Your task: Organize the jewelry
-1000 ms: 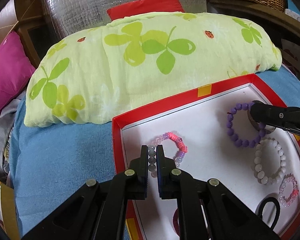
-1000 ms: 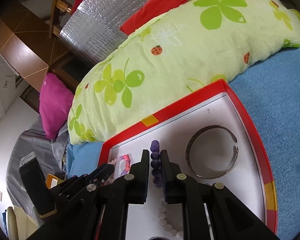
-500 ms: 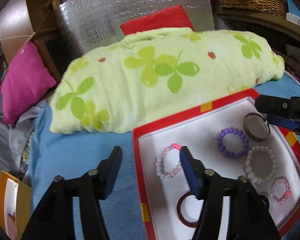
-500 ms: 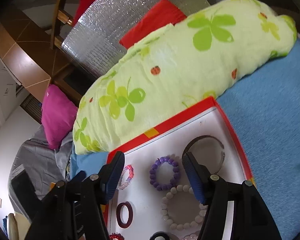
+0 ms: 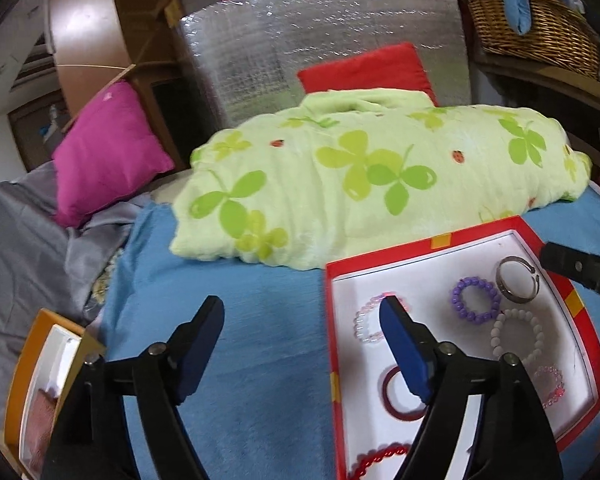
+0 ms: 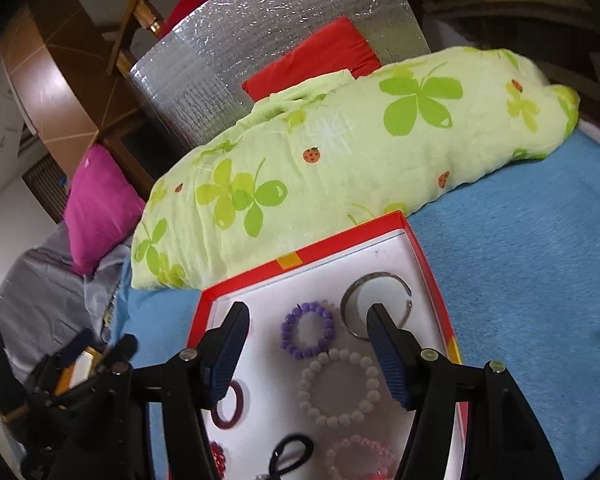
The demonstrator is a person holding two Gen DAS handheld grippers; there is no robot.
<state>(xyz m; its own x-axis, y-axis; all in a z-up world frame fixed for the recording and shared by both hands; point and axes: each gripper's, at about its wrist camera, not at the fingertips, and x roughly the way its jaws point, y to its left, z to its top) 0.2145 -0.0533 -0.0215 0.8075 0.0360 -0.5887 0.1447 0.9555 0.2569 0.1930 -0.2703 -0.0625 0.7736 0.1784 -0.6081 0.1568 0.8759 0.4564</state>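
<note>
Jewelry lies in a shallow red box (image 6: 428,264) with a white floor, set on a blue bedspread (image 6: 532,280). Both tongs stand released and grasp nothing. The left gripper (image 5: 302,320) has just been opening further; its jaws stand wide apart with nothing between them, one finger over the bedspread and the other over the box's left part, in front of a pink and clear bead bracelet (image 5: 366,322). The right gripper (image 6: 306,322) has also opened within the last second and hangs spread above the box; seen between its fingers, untouched, are a purple bead bracelet (image 6: 308,336) and, nearer the camera, a white bead bracelet (image 6: 340,388), the two nearly touching. Beside the purple one, toward the far right corner, lies an open silver bangle (image 6: 376,304). A dark red ring-shaped band (image 6: 230,404) sits near the left wall, with a black hair tie (image 6: 292,456), a pale pink bead bracelet (image 6: 360,456) and a red bead bracelet (image 5: 380,454) at the near end. Behind the box rests a light green pillow with clover print (image 5: 380,184). Beyond it are a red cushion (image 5: 364,68), a silver foil panel (image 5: 320,28) and a magenta cushion (image 5: 108,152). A wicker basket (image 5: 536,32) sits upper right in the left view, and an orange and white box (image 5: 36,380) lower left.
</note>
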